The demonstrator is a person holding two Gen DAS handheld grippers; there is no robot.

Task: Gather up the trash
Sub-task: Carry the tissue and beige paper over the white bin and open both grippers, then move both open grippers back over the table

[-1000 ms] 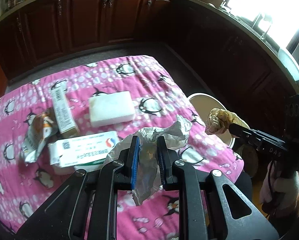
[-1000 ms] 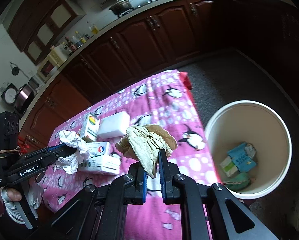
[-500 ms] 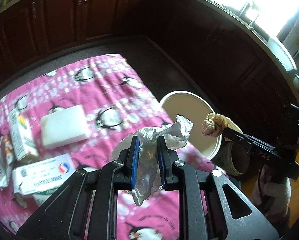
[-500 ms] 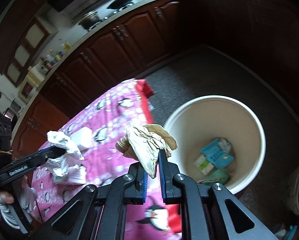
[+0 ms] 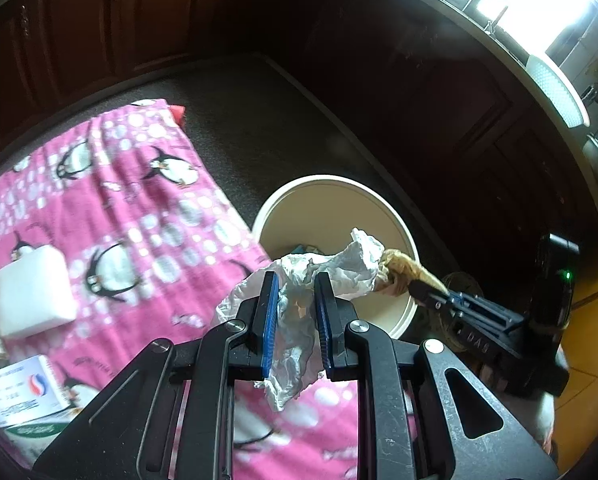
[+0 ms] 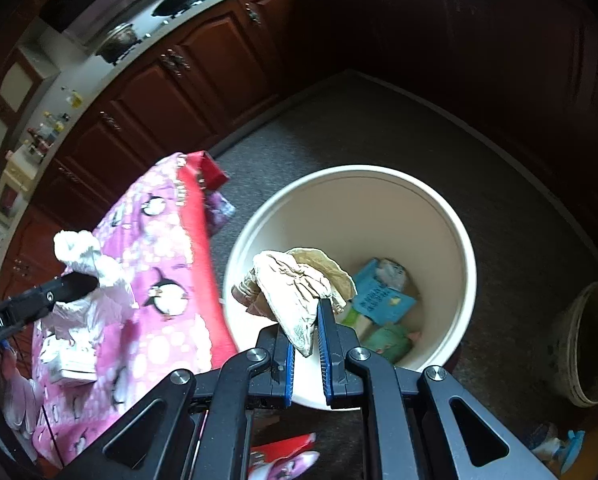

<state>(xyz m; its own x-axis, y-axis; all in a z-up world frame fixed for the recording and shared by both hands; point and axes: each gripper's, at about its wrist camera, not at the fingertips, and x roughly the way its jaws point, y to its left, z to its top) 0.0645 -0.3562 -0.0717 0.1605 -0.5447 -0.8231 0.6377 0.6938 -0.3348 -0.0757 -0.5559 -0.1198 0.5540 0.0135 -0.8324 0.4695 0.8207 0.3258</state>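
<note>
Both jaws are clamped on trash — the left gripper [image 5: 295,316] pinches a crumpled white paper [image 5: 341,270], the right gripper [image 6: 306,334] a crumpled brown paper [image 6: 295,284]. Each wad sticks up past its fingertips. The brown wad hangs over the cream bin [image 6: 451,220], which holds a blue carton [image 6: 381,298] and green packaging [image 6: 391,340]. Half a second ago the white paper was nearer the pink penguin cloth [image 5: 99,220]; now it reaches the bin's rim.
</note>
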